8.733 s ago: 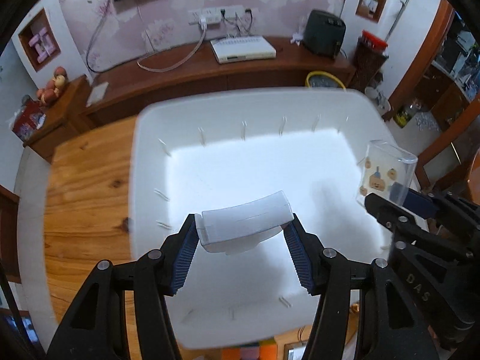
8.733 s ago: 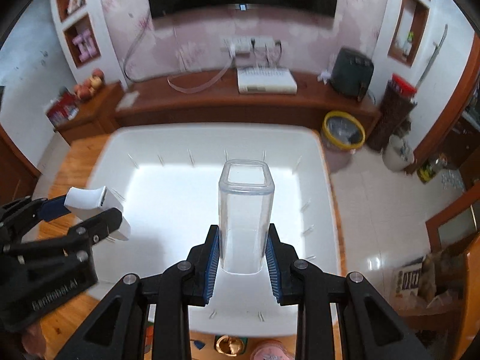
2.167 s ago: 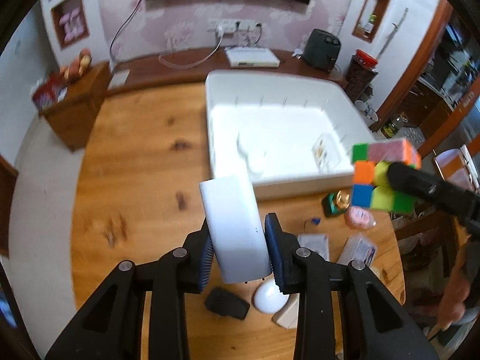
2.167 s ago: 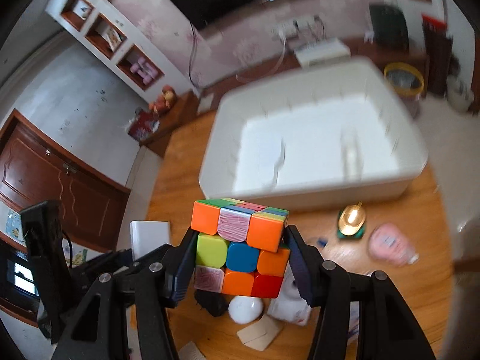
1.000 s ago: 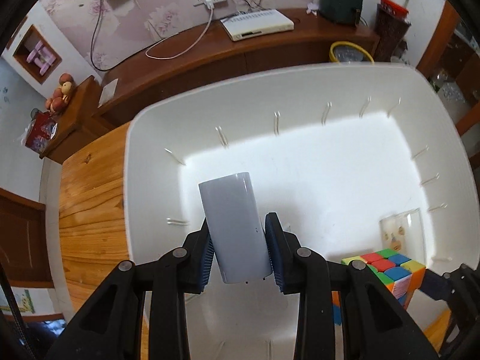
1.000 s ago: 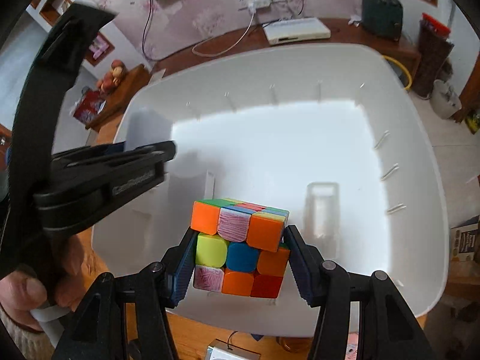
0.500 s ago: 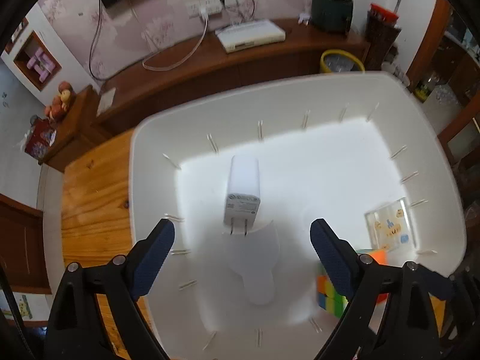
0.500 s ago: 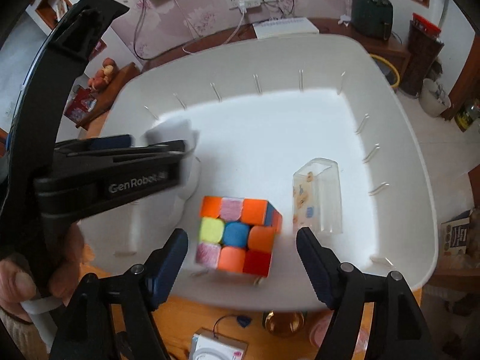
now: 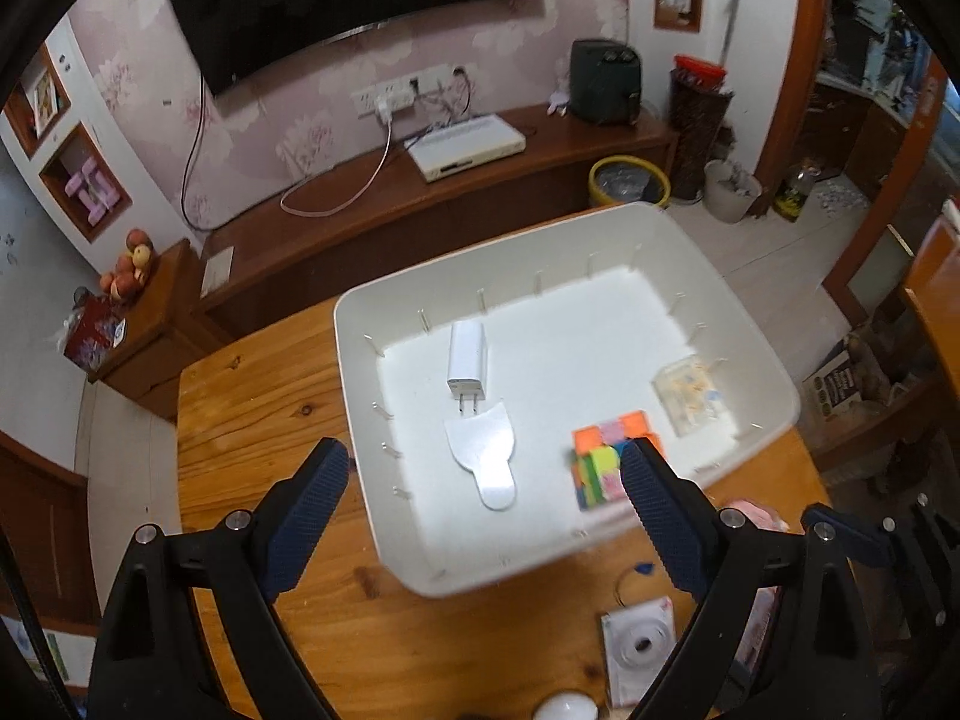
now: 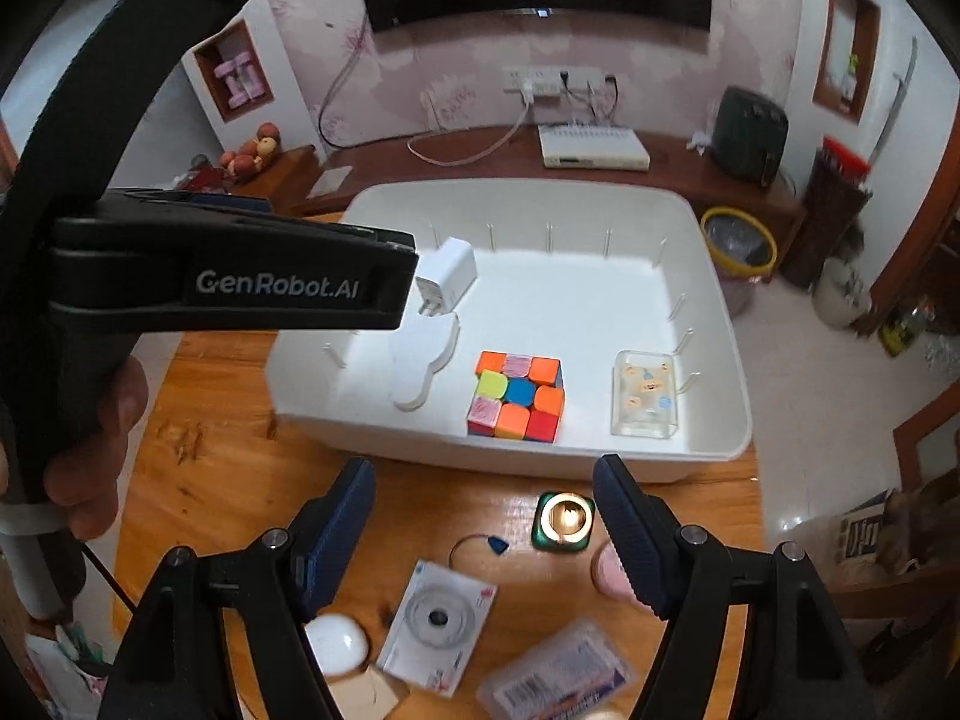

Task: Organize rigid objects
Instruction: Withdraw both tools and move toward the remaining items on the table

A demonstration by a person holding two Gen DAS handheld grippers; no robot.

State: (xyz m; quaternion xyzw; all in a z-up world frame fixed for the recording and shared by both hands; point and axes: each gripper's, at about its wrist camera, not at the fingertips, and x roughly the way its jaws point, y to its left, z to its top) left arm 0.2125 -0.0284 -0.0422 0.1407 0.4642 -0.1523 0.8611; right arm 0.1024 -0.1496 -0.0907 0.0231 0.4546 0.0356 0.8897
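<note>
Four items now sit inside the white bin (image 10: 714, 276), puzzle cube (image 10: 517, 397) included; our left gripper (image 9: 483, 483) and right gripper (image 10: 483, 507) hang wide open, empty, ready for more.

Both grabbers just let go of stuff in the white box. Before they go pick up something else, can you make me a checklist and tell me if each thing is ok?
1. Left gripper open and empty: ok.
2. Right gripper open and empty: ok.
3. Puzzle cube resting inside the white bin, clear of the pads: ok.
4. White charger lying in the bin, prongs by the white flat piece: ok.
5. Clear box inside the bin, apart from the cube: ok.
6. Things left on the table to grab, such as the green-cased item: ok; which comes next: cannot tell.
</note>
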